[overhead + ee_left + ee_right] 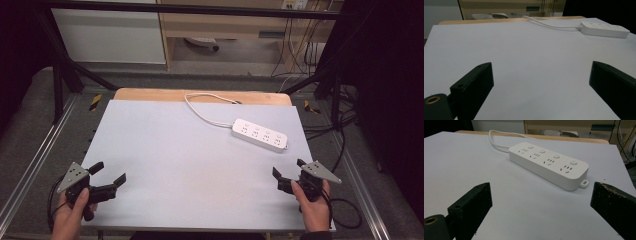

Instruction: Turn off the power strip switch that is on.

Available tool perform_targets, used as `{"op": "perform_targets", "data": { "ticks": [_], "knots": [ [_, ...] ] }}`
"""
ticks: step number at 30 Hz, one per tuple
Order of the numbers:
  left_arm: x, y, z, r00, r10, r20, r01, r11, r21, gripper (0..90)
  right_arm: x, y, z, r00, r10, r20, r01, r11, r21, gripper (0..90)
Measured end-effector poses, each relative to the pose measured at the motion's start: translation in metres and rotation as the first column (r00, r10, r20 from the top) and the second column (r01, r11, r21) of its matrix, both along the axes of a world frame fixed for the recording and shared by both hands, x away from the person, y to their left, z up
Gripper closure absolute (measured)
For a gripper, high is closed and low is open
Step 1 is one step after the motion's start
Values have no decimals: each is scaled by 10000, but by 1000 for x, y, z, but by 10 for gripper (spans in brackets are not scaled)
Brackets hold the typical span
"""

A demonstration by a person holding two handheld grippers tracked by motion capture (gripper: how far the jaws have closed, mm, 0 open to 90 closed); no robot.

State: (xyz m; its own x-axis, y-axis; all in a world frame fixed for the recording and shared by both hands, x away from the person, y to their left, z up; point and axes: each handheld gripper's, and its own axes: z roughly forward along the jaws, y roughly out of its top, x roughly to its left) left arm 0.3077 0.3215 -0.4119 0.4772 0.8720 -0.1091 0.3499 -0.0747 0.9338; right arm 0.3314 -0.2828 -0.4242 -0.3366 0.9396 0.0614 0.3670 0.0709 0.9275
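The white power strip (259, 135) lies flat with its cord trailing back. The right gripper (288, 173), jaws wide and empty, waits nearest, probably to grab it. The left gripper (107, 173), also wide, rests farther away.

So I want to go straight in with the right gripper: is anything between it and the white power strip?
Nothing visible. The right gripper is open, and only bare table sheet lies between it and the power strip.

We can't make out any readable text; the power strip (549, 165) looks unbranded, as far as we can tell.
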Motion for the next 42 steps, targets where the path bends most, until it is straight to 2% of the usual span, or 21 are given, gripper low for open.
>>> {"op": "perform_targets", "data": {
  "ticks": [11,14,16,21,27,30,36,42],
  "knots": [
    [0,0,0,10000,-10,-2,10,10000,45,52,-2,0,2,9997,254,-25,-254,9995,204,21],
    [0,1,0,10000,4,-46,-4,10000,59,52,-3,0,3,9992,404,33,-405,9982,439,21],
    [0,1,-1,10000,27,-66,-27,10000,87,52,-5,1,6,9984,557,7,-556,9949,838,20],
    [0,2,-2,9999,96,-104,-94,9998,166,52,-3,5,18,9971,701,284,-718,9954,631,26],
    [0,3,-3,9999,109,-121,-106,9997,227,52,8,7,31,9978,33,663,-65,9988,476,31],
    [0,4,-3,9998,139,-156,-136,9996,235,52,16,4,37,9983,40,578,-73,9983,580,35],
    [0,4,-3,9997,151,-217,-146,9996,236,52,27,5,48,9976,107,686,-134,9991,393,58],
    [1,4,-4,9995,156,-263,-150,9996,242,52,40,3,55,9976,150,677,-182,9988,459,28]
  ]
}}
